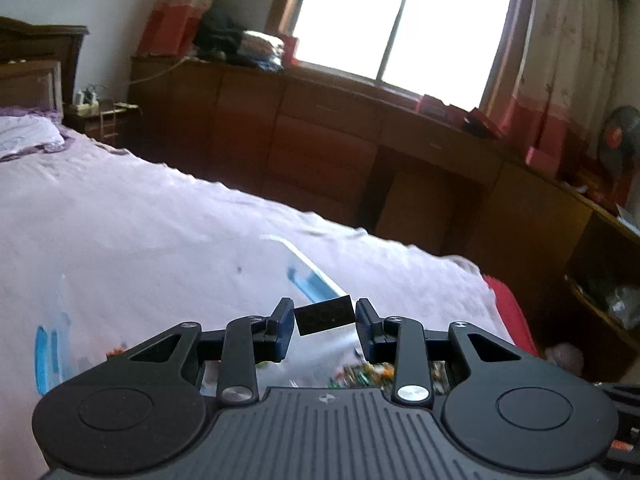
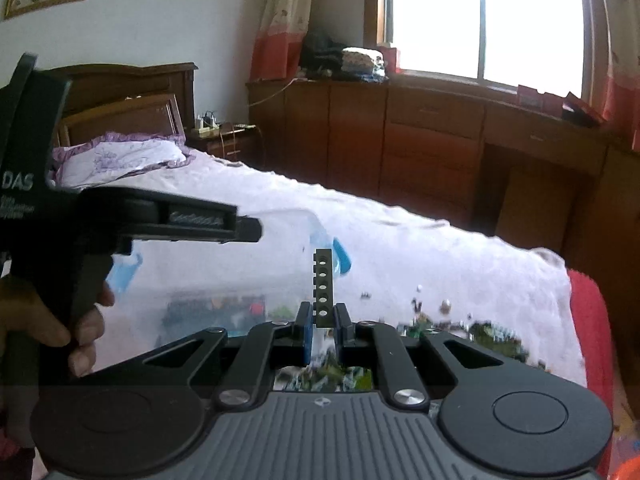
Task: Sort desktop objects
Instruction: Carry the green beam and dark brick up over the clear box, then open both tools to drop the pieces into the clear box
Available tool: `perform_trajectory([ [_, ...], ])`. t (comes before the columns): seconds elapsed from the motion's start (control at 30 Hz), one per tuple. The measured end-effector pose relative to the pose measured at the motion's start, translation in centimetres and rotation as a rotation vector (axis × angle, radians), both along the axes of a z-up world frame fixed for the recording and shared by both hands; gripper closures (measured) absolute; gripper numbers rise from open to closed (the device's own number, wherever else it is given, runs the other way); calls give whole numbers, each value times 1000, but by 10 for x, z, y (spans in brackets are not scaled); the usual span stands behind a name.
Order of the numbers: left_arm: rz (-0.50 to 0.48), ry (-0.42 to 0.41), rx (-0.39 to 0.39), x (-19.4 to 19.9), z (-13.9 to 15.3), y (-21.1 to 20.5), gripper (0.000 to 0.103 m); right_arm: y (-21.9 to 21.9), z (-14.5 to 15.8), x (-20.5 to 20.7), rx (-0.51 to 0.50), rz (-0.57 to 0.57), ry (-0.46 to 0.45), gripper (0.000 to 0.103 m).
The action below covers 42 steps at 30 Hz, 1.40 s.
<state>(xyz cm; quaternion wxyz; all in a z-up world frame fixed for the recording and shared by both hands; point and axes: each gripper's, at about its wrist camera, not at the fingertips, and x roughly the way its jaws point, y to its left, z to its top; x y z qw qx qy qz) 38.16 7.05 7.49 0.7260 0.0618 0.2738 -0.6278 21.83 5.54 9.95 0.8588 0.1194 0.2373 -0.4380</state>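
Left wrist view?
— Left tool [image 1: 325,316] grips a small flat black block [image 1: 325,315] above the bed [image 1: 140,220].

Right?
— Right tool [image 2: 322,316] clamps an upright grey perforated beam [image 2: 323,286].

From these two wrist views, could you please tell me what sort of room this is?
Most likely a home bedroom: a bed with a wooden headboard and pillow, curtains at the window, and wooden cabinets along the wall.

Bright window [image 2: 480,16] above wooden cabinets [image 2: 400,140]; bed [image 1: 140,220] with lilac sheet
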Motion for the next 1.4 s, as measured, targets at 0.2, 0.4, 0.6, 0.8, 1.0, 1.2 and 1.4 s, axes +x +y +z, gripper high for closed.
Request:
perform_trajectory([
  [0.2,58,18,14,26,-16,-6,68,-24,9,35,-19,68,59,91],
  [0.4,114,36,40,53,-29,-6,68,-45,-4,88,-22,139,136,91],
  [0.6,167,54,66,79,-39,-5,68,-63,-19,136,-11,188,154,91],
  [0.8,220,72,91,105,-49,-3,68,-77,-31,169,1,220,161,91],
  [1.0,225,84,100,110,-51,0,68,-81,-40,182,20,219,168,91],
  [1.2,222,77,105,111,-53,-2,68,-81,-47,189,31,214,185,91],
  [1.4,218,72,109,109,-54,-4,68,-80,-53,193,40,213,193,91],
])
